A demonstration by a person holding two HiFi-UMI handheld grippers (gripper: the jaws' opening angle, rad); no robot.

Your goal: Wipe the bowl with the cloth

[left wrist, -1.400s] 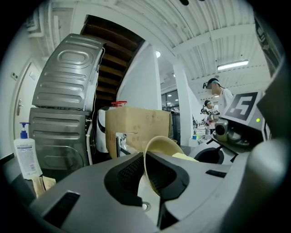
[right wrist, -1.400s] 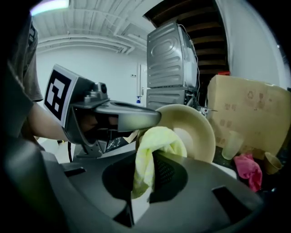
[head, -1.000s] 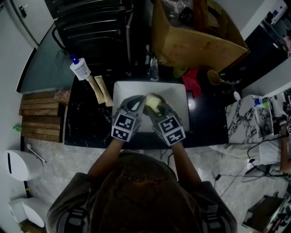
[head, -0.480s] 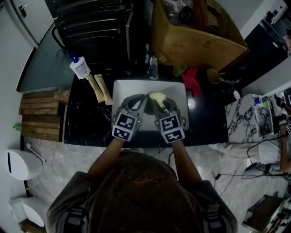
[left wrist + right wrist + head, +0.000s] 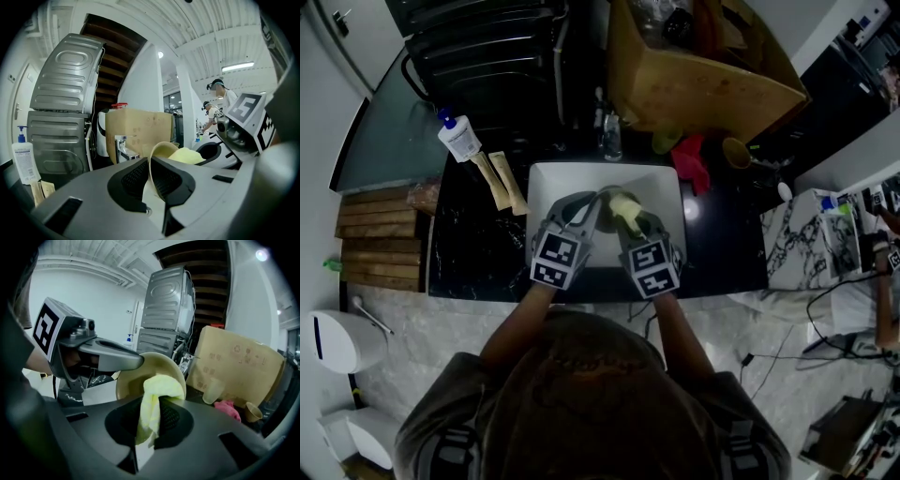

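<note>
Over the white sink (image 5: 551, 184) I hold a cream bowl (image 5: 134, 378) tilted on its side. My left gripper (image 5: 150, 168) is shut on the bowl's thin rim (image 5: 151, 165), its jaws pinching it from both sides. My right gripper (image 5: 150, 412) is shut on a yellow cloth (image 5: 151, 401), whose bunched end presses into the bowl's inside. In the head view the left gripper (image 5: 596, 201) and the right gripper (image 5: 625, 219) meet at the yellow cloth (image 5: 624, 206) above the sink's middle. The bowl is mostly hidden there.
A tap (image 5: 607, 133) stands behind the sink. A soap bottle (image 5: 457, 139) and two sachets (image 5: 502, 182) lie to the left, near wooden boards (image 5: 379, 236). A red rag (image 5: 694, 159), a cup (image 5: 735, 151) and a cardboard box (image 5: 703, 86) sit at the back right.
The right gripper and the cloth have shifted a little inside the bowl, away from me and then slightly back. The left gripper has kept the bowl nearly still.
</note>
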